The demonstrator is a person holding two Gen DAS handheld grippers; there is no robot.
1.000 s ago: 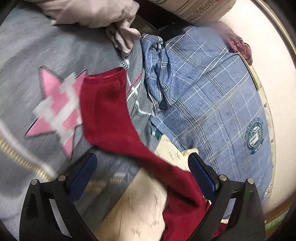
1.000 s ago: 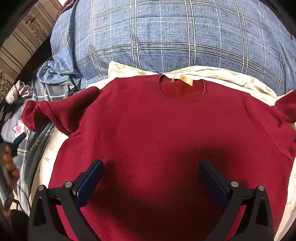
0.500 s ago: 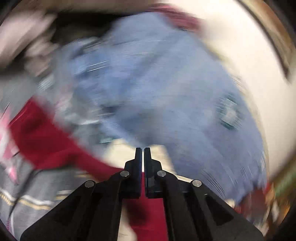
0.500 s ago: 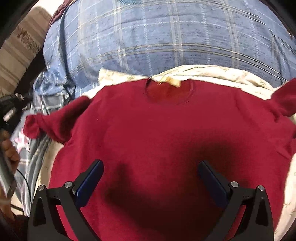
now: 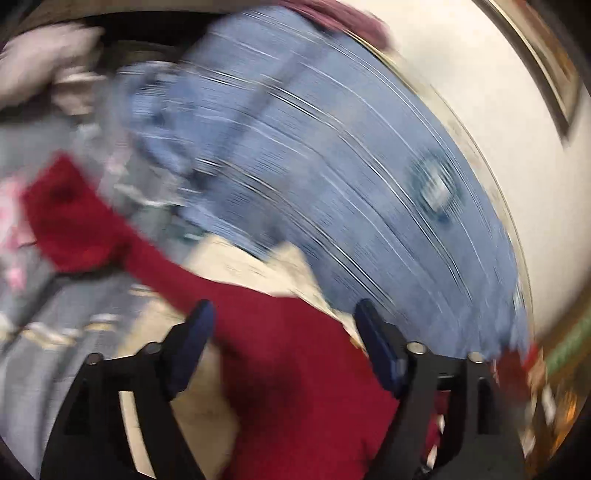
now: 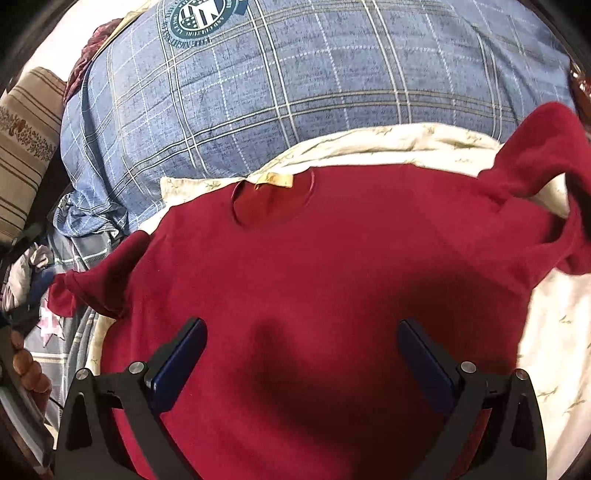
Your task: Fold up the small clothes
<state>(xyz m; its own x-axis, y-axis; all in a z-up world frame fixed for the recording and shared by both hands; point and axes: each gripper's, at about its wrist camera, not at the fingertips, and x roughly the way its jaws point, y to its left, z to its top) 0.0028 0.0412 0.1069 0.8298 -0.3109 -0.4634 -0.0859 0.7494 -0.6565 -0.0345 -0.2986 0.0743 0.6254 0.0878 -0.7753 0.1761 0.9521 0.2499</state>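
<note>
Blue plaid bedding [image 6: 332, 85]: fills the upper part of the right wrist view, white and tan grid lines, a round teal crest [image 6: 201, 16] printed near its top edge. Appears streaked by motion blur in the left wrist view [image 5: 332, 177].

Red shirt [image 6: 314, 295]: short-sleeved, spread flat with collar away from the camera, covering the middle and lower part of the right wrist view. Round neckline with a tan label [image 6: 276, 180] at the back of the collar. One sleeve [image 6: 85, 291] drapes off to the left over the grey fabric; the other sleeve [image 6: 546, 177] is bunched and raised at the right. In the left wrist view the shirt [image 5: 295, 369] runs diagonally from lower centre up to the left.

Cream floral cloth [image 6: 546, 332]: lies under the shirt, showing beyond its collar and along its right side.

Grey garment with a pink star [image 6: 48, 325] (partly seen): at the left edge, beside the draped sleeve.

Striped beige cushion [image 6: 26, 147]: upper left, beside the bedding.

Right gripper [image 6: 301, 354]: over the shirt's lower body, fingers spread wide, nothing held between them.

Left gripper [image 5: 282, 328]: over the shirt near the draped sleeve, fingers apart and holding nothing; view heavily blurred.
</note>
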